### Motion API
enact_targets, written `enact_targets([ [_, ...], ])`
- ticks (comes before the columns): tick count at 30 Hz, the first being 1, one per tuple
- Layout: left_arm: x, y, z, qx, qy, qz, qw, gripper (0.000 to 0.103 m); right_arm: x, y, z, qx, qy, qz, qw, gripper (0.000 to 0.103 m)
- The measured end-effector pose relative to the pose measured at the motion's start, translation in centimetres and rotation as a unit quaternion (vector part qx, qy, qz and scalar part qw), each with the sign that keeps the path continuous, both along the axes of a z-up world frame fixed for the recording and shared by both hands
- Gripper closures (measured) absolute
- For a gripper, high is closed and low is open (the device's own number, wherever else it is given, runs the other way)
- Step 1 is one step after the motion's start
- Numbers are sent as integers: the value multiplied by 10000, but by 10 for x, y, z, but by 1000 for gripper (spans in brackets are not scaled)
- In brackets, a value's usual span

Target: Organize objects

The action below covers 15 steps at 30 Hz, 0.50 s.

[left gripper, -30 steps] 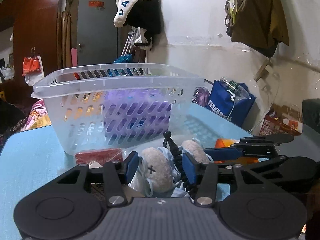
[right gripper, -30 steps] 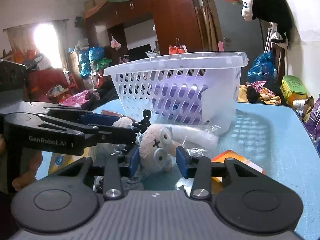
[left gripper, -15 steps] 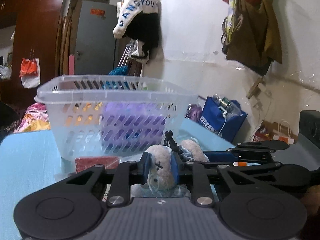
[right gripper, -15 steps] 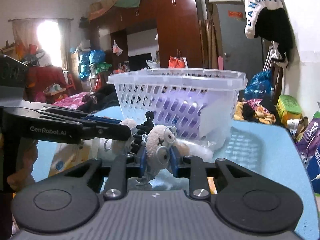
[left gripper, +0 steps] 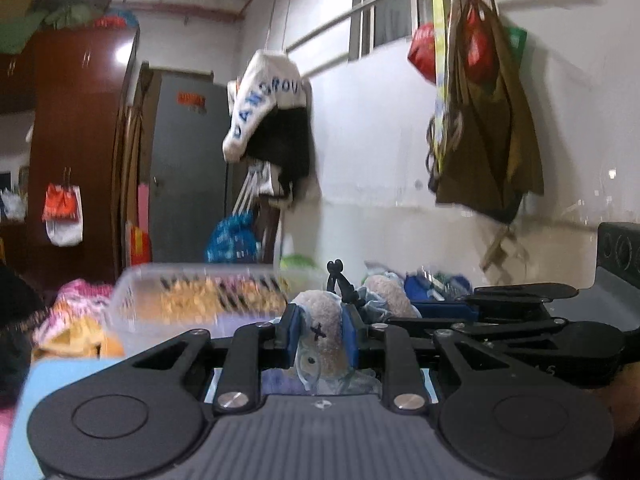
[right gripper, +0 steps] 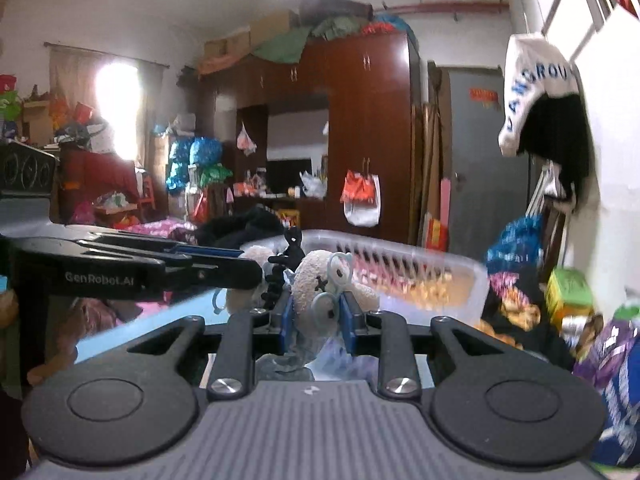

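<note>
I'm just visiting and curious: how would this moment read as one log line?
left gripper: shut on plush toy | right gripper: shut on plush toy | basket: ahead, below toy

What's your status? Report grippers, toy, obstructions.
Left gripper shut on plush toy. Right gripper shut on same toy. Toy held level with basket rim. Nothing between.

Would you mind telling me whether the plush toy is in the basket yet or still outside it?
Outside. The plush toy is pinched by both grippers, in front of the basket.
</note>
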State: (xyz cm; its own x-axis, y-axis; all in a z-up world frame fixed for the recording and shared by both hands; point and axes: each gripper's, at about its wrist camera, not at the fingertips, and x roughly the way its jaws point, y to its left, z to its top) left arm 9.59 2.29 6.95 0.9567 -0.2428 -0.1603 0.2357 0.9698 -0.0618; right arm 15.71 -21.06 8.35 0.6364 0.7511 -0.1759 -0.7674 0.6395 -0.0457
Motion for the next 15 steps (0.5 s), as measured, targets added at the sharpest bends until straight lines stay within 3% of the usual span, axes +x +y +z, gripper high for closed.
enact_targets([
  [9,52,12,64,171,-249,419,9987,77,56,39,47,-38,-59,113,9999,75],
  [15,103,32,71,261,8,643,9976,77,98,79,30,-249,279,75,9993,75],
])
